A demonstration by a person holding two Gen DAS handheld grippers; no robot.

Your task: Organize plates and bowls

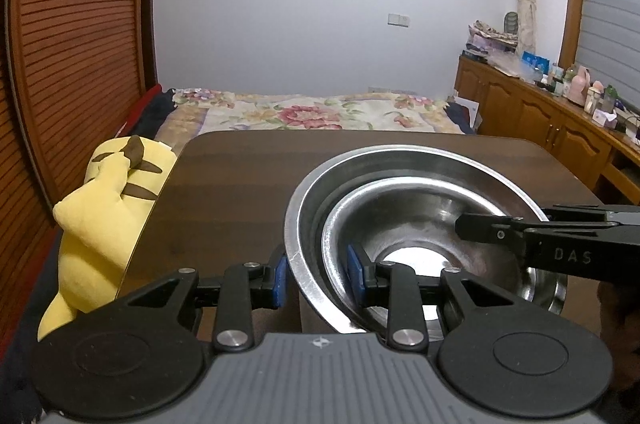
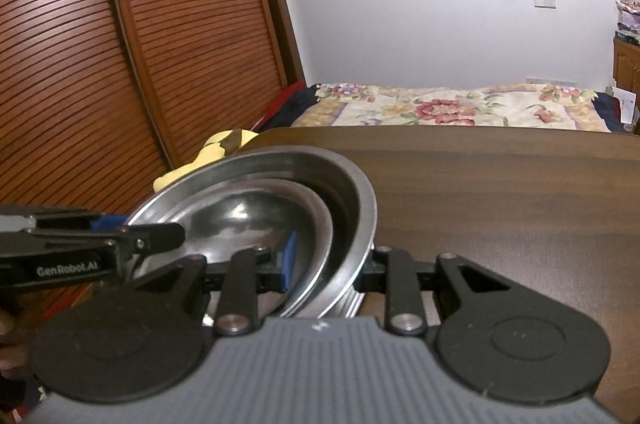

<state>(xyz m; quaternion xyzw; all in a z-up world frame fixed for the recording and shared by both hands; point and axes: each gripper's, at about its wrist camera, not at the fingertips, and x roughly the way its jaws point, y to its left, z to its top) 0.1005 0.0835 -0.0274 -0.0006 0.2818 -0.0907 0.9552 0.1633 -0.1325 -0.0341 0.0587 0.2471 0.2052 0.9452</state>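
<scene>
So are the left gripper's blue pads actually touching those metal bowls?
Cannot tell. In the left wrist view the left gripper straddles the rims of the nested metal bowls, blue pads close on either side, but neither view shows contact or gap plainly.

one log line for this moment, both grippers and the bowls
left gripper: open astride bowl rims | right gripper: open astride opposite rims | small steel bowl nested in large steel bowl | on table

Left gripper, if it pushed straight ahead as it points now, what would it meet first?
The left gripper already straddles the near rims of the two nested steel bowls; going on, it would likely push them across the dark wooden table.
</scene>
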